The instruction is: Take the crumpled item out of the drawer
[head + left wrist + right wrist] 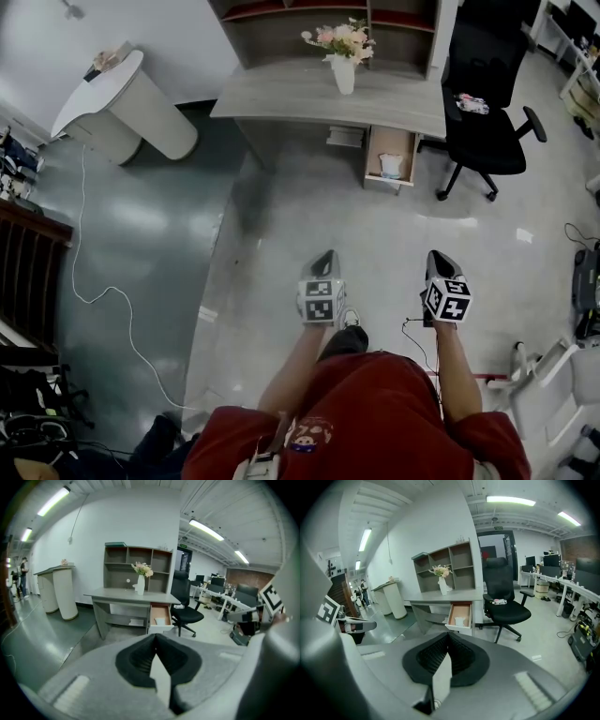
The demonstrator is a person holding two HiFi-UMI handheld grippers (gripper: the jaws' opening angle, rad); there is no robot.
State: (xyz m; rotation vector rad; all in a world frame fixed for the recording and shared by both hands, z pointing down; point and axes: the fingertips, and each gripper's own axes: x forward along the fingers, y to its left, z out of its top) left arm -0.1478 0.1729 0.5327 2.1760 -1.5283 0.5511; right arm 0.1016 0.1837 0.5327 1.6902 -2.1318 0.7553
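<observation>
Looking down on an office floor in the head view, with the left gripper [324, 256] and the right gripper [438, 255] held out side by side in the lower middle of the frame, red sleeves behind them. Left fingers [136, 663] pressed together at the tips, holding nothing (same story on the right: fingers [427, 659] fully closed and empty).

Up at the top middle, a grey counter [281, 94] with a white vase of flowers [343, 67] standing on it and an open shelf unit [281, 23] along its back edge. Under the counter toward the right of the frame, a drawer [389, 141] pulled open, brown inside. Sitting in it, near the front end, the crumpled item [392, 166]: white, scrunched, hard to say what exactly. Well apart from both grippers, nothing touching it.

Just right of the drawer, a black office chair [483, 112] with something small lying on the seat. Over at the upper left, a white rounded stand [131, 108], and a thin white cable [103, 295] snaking across the darker floor down the left side.

In both gripper views, the open drawer dead ahead above the closed fingertips, the white lump visible inside.
</observation>
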